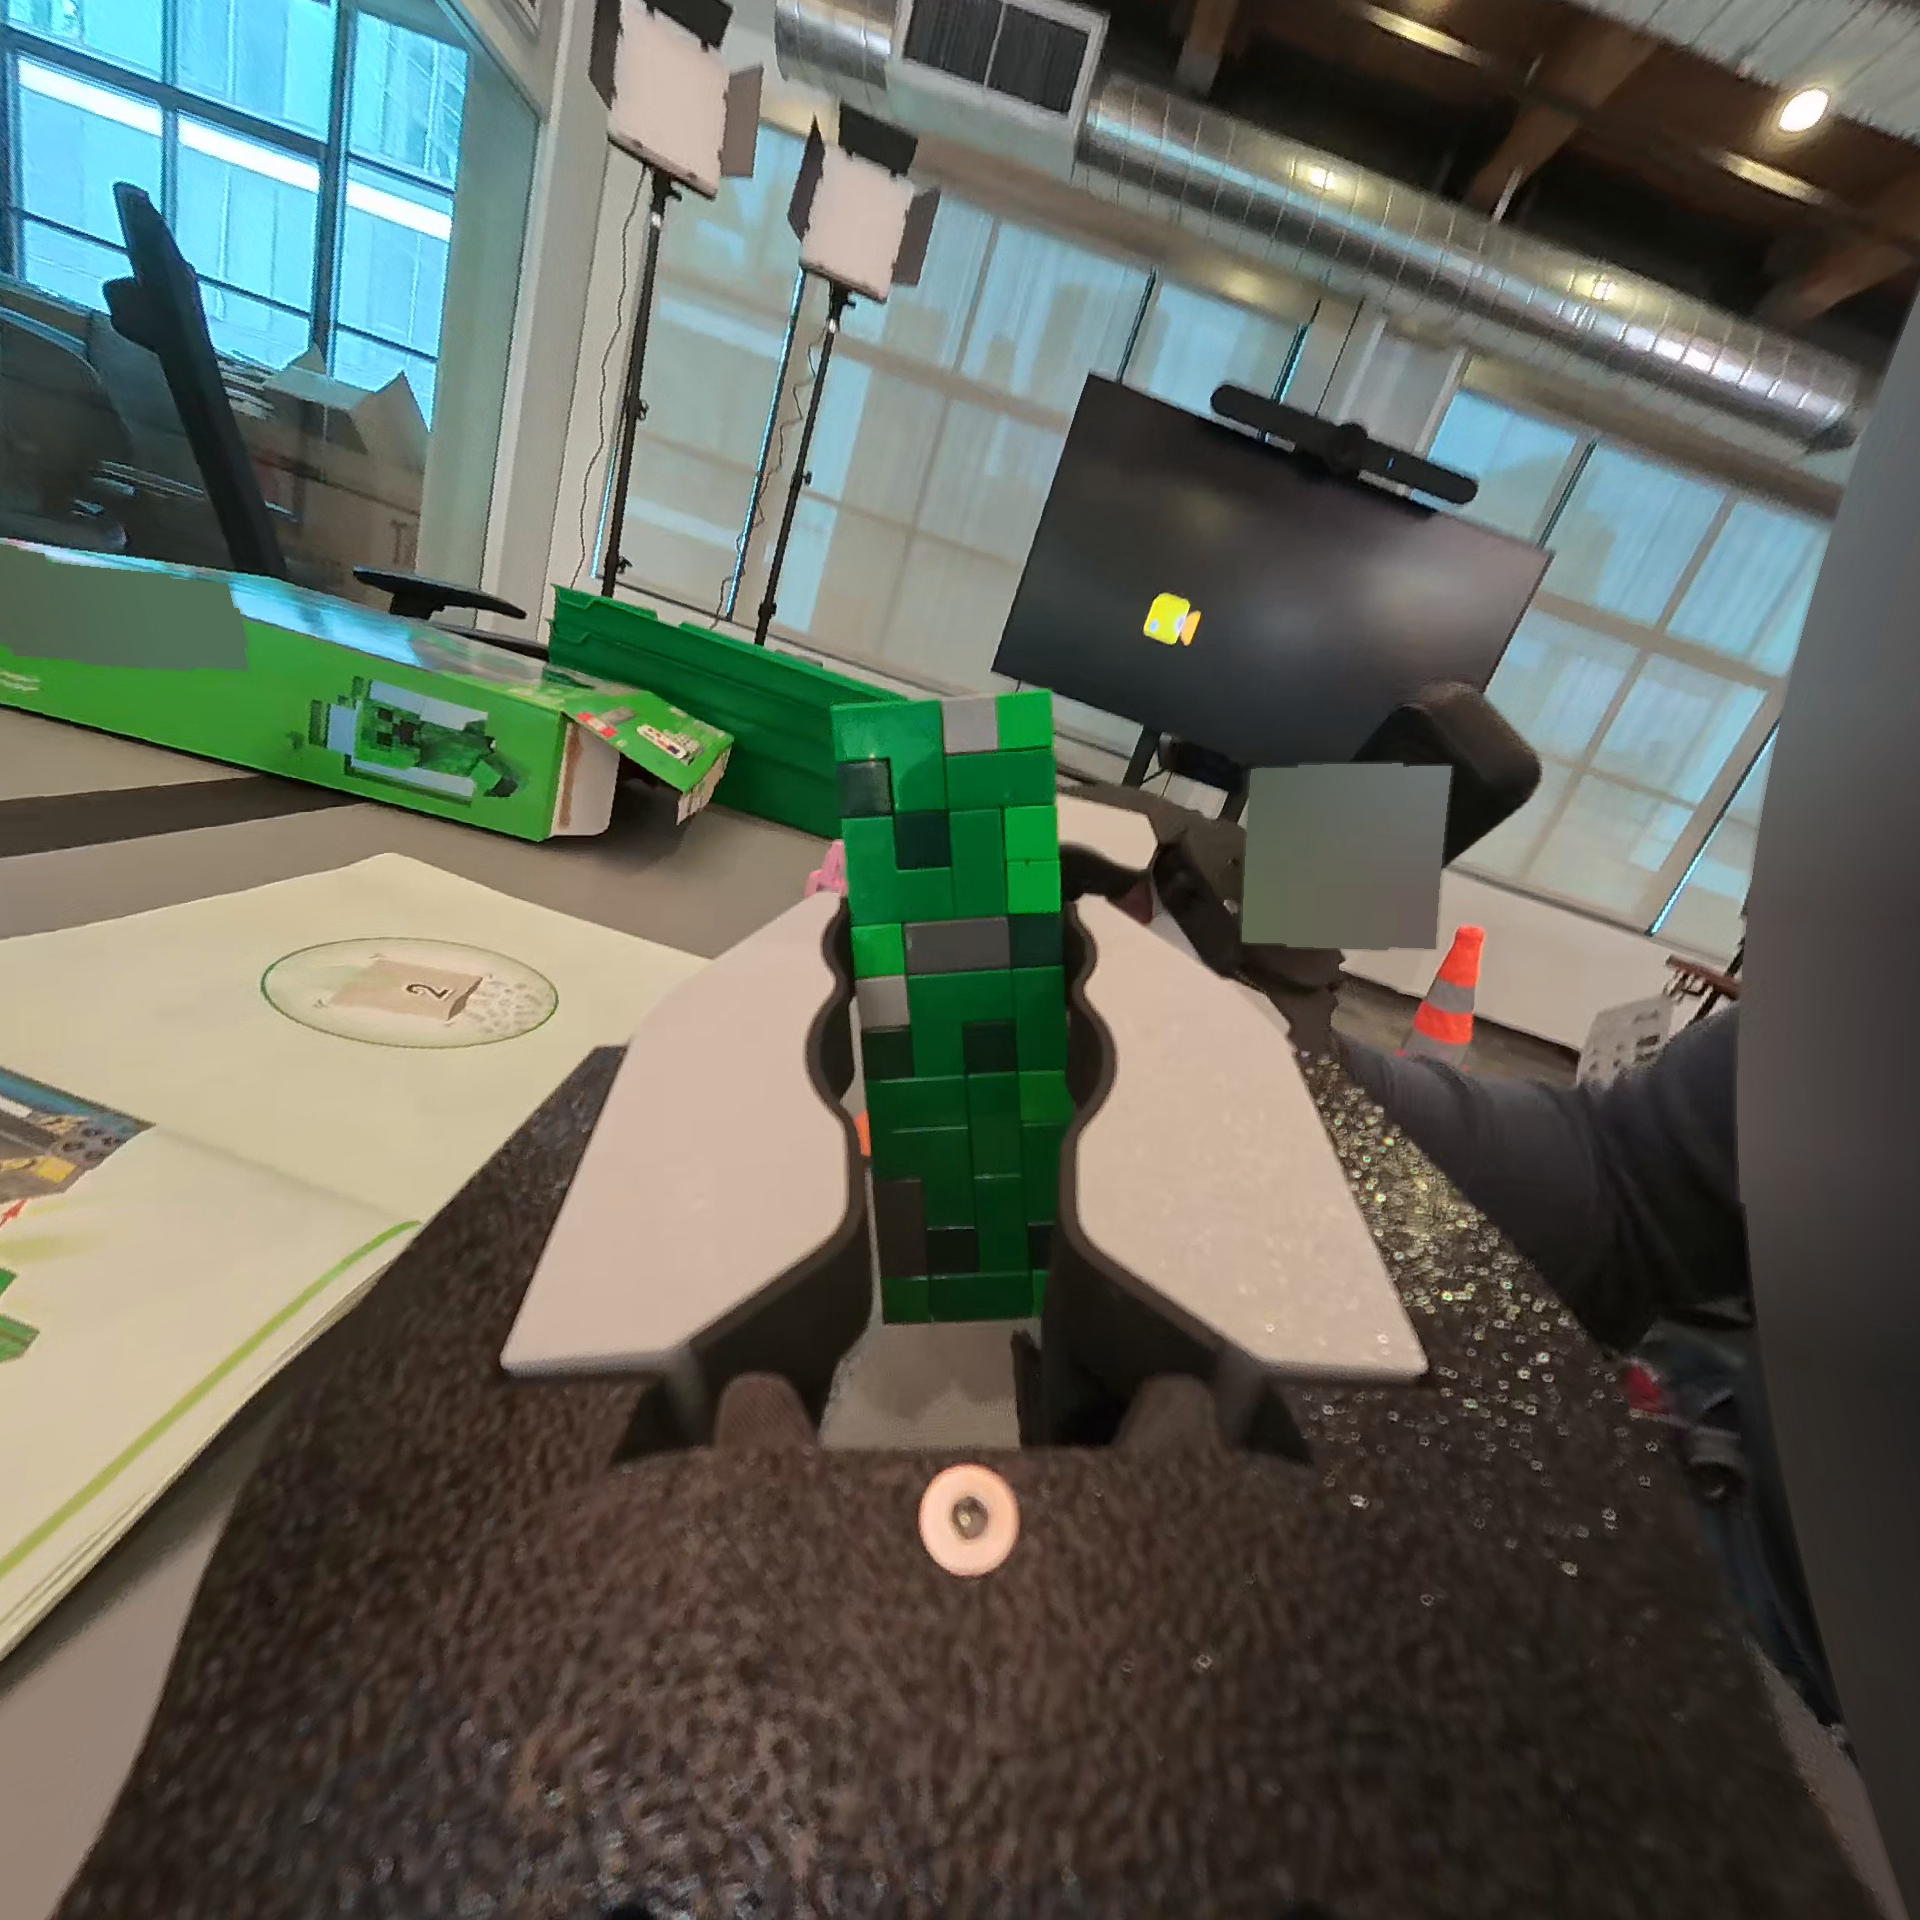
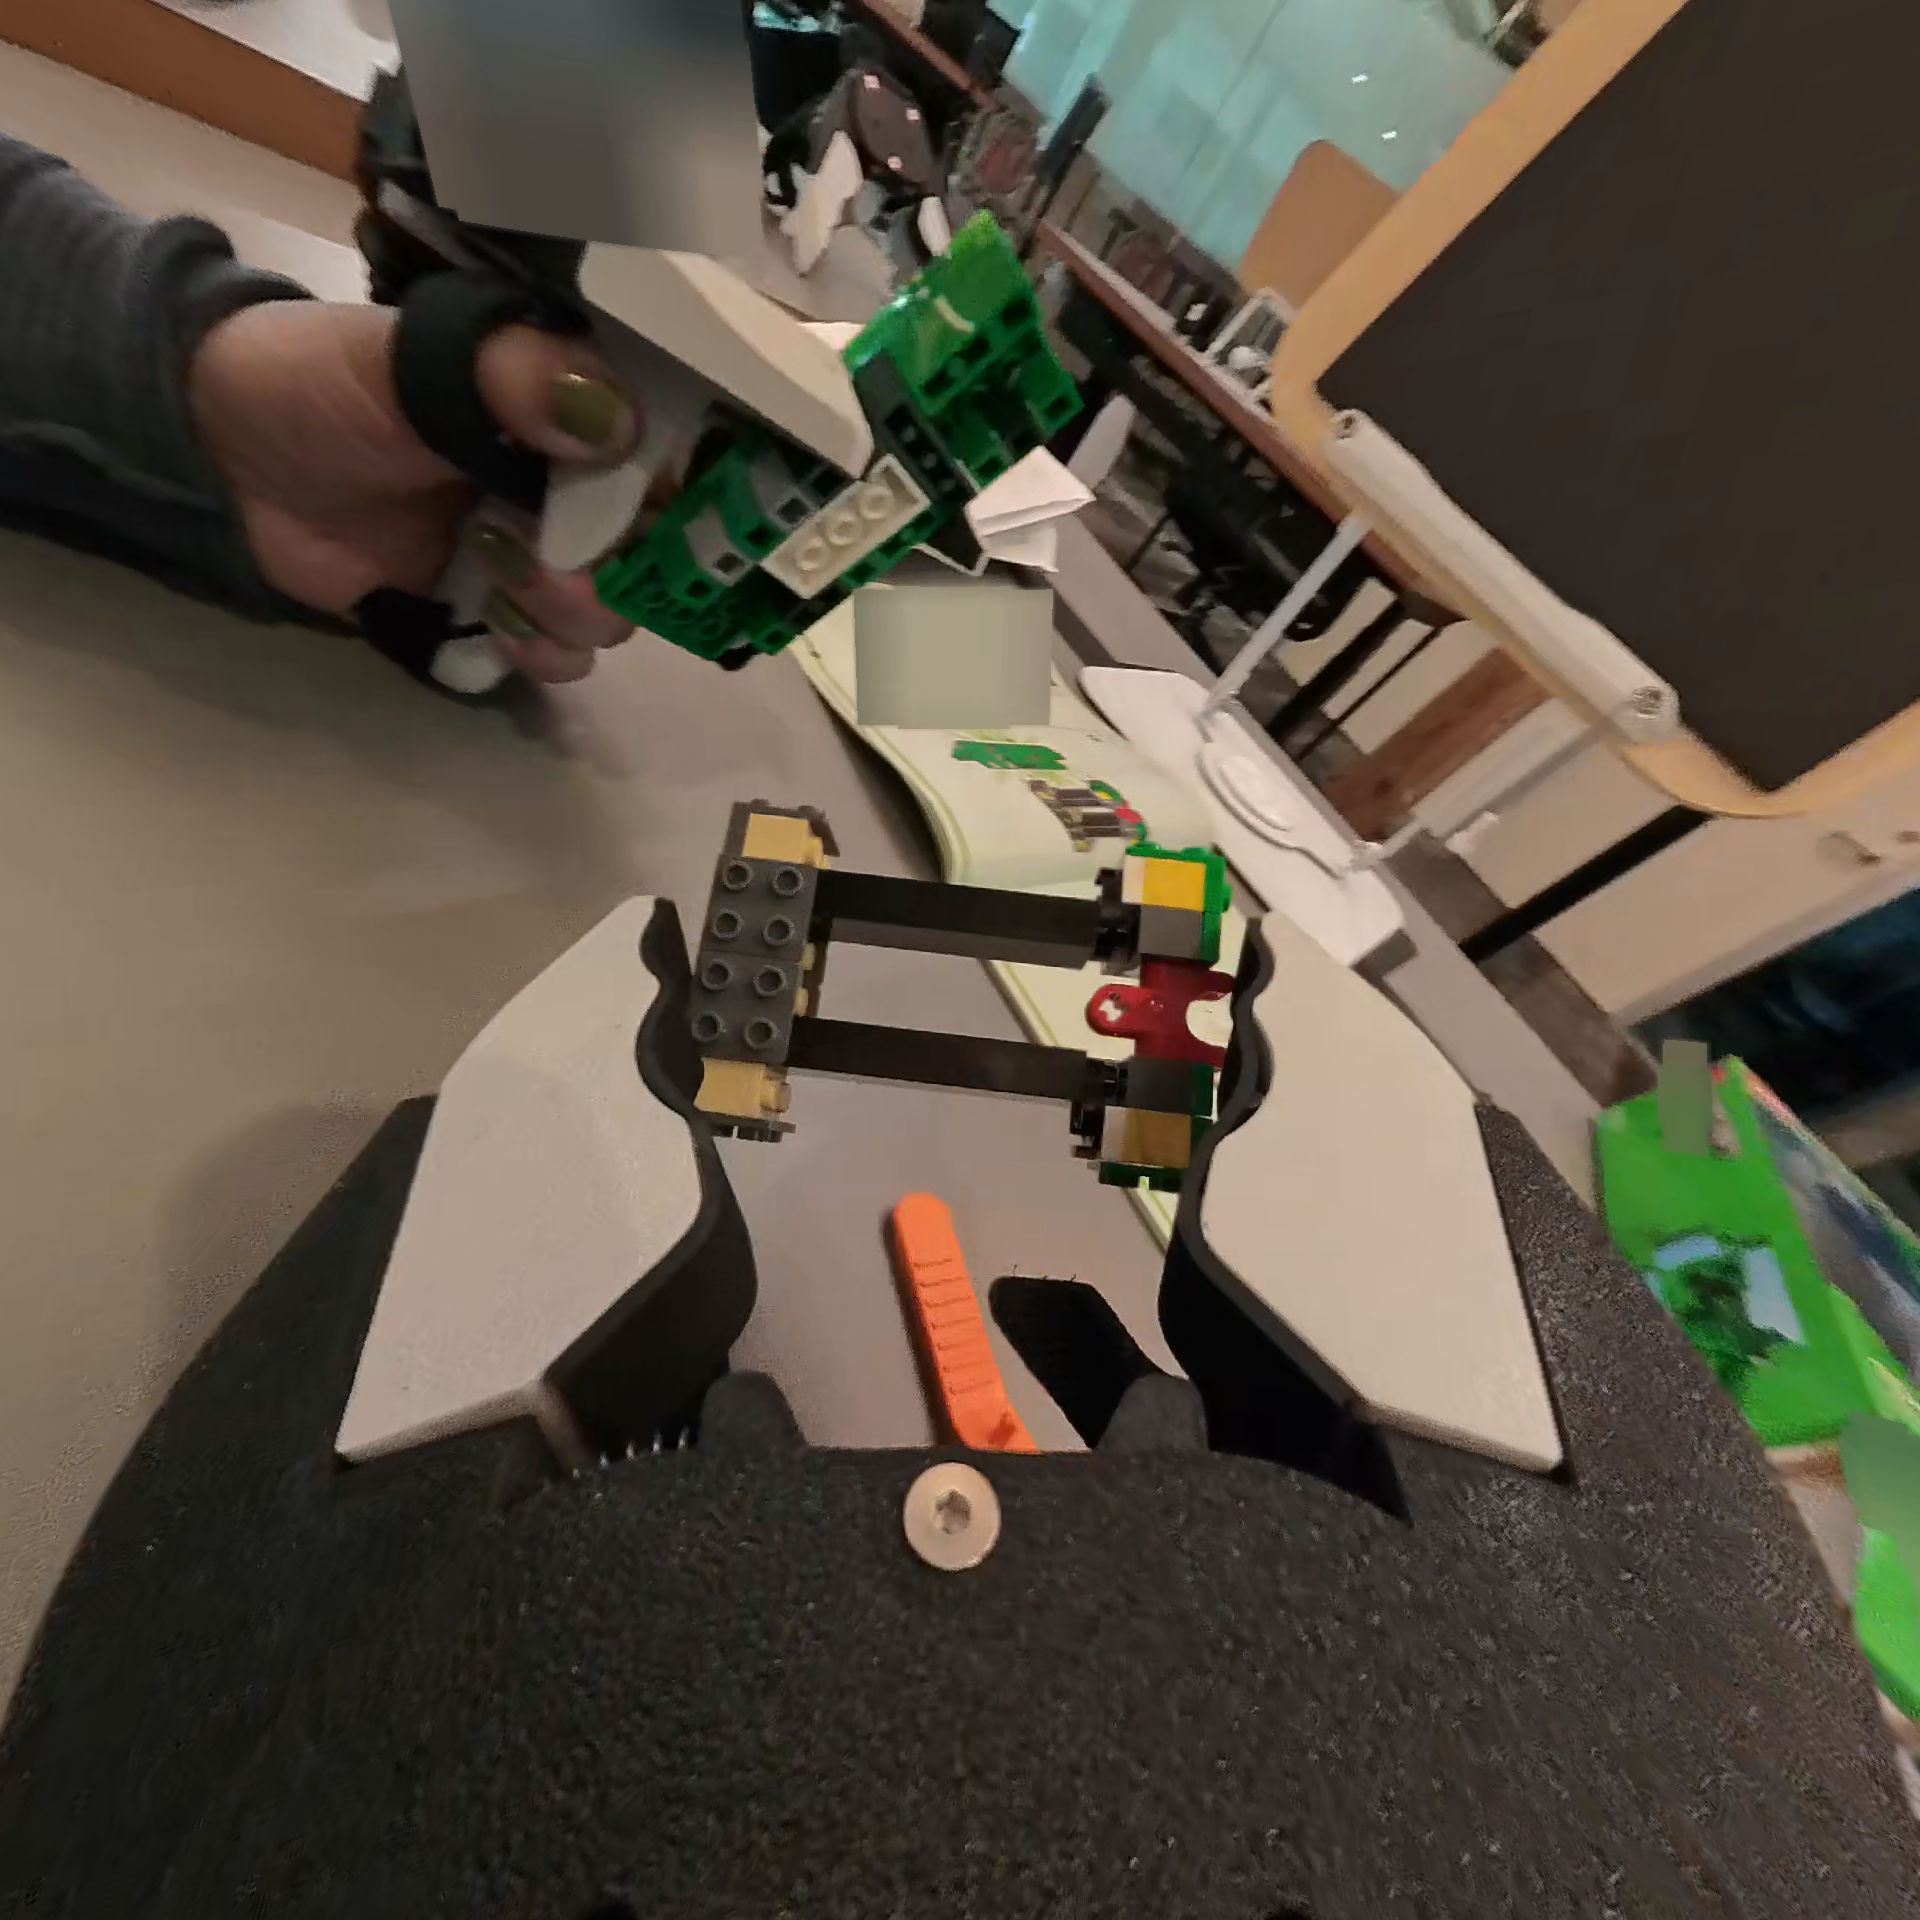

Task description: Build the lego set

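My left gripper (image 1: 961, 935) is shut on a tall green lego block (image 1: 956, 997) with grey and dark patches, held upright above the table. The right wrist view shows this block (image 2: 935, 384) in the left gripper (image 2: 727, 416), held by a hand at upper left, with its hollow underside and a white plate showing. My right gripper (image 2: 951, 997) is shut on a lego frame (image 2: 956, 987): two black beams joining a dark grey and tan end to a green, yellow and red end. The frame spans the gap between both fingers.
An open instruction booklet (image 1: 239, 1122) lies on the grey table (image 2: 260, 883) at left. A green lego box (image 1: 395, 727) and green trays (image 1: 707, 686) stand behind it. An orange brick separator (image 2: 951, 1340) lies on the table under my right gripper. A monitor stand (image 2: 1257, 800) is at right. Left tips to right tips: about 8 cm.
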A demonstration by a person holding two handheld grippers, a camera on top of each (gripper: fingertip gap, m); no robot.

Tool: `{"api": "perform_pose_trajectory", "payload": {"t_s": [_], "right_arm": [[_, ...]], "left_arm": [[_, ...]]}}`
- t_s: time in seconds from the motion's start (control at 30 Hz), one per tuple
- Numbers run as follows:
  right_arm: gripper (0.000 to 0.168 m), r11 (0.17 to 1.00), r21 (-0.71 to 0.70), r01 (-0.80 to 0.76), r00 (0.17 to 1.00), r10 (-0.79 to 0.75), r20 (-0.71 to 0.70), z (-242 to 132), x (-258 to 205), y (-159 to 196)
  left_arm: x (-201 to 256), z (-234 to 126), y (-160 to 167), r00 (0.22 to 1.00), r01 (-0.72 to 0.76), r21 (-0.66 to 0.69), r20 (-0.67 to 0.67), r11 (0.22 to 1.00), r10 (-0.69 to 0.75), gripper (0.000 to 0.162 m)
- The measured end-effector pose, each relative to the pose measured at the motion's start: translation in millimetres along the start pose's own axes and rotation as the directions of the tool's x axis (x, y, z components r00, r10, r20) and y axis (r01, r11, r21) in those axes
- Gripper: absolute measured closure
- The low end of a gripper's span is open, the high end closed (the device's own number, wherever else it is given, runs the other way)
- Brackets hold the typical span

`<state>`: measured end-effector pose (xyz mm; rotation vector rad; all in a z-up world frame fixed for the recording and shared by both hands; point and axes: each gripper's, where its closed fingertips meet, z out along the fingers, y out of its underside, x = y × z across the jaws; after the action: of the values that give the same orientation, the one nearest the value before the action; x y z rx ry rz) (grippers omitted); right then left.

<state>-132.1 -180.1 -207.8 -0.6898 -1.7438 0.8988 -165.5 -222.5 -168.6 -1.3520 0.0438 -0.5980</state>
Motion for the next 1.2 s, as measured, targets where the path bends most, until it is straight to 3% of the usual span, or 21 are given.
{"api": "perform_pose_trajectory", "payload": {"t_s": [0.23, 0.43, 0.77, 1.0, 1.2], "right_arm": [[0.070, 0.998, -0.002, 0.069, 0.991, -0.068, -0.118, -7.2, 9.6, 5.5], [0.070, 0.999, 0.016, 0.043, 0.996, -0.041, -0.083, -5.7, 3.5, 4.4], [0.070, 0.992, -0.024, 0.121, 0.987, -0.123, -0.106, -4.4, 0.5, 3.3], [0.070, 0.992, -0.108, 0.071, 0.997, -0.073, -0.011, -5.1, -1.5, 20.3], [0.071, 0.962, -0.268, 0.046, 0.986, -0.001, 0.166, -15.4, -8.9, 50.6]], "left_arm": [[5.0, 3.4, 6.9, 0.999, -0.041, -0.041, 0.000, 0.998, 0.041, 0.125], [7.7, 3.1, 7.1, 0.999, -0.053, -0.039, -0.013, 0.998, 0.053, 0.125], [7.6, 3.5, 8.2, 0.999, -0.020, -0.046, -0.032, 0.999, 0.019, 0.125], [6.1, 3.3, 7.9, 0.999, 0.000, -0.044, -0.034, 0.999, -0.002, 0.125], [5.4, 3.7, 8.4, 0.999, 0.018, -0.048, -0.042, 0.999, -0.021, 0.125]]}}
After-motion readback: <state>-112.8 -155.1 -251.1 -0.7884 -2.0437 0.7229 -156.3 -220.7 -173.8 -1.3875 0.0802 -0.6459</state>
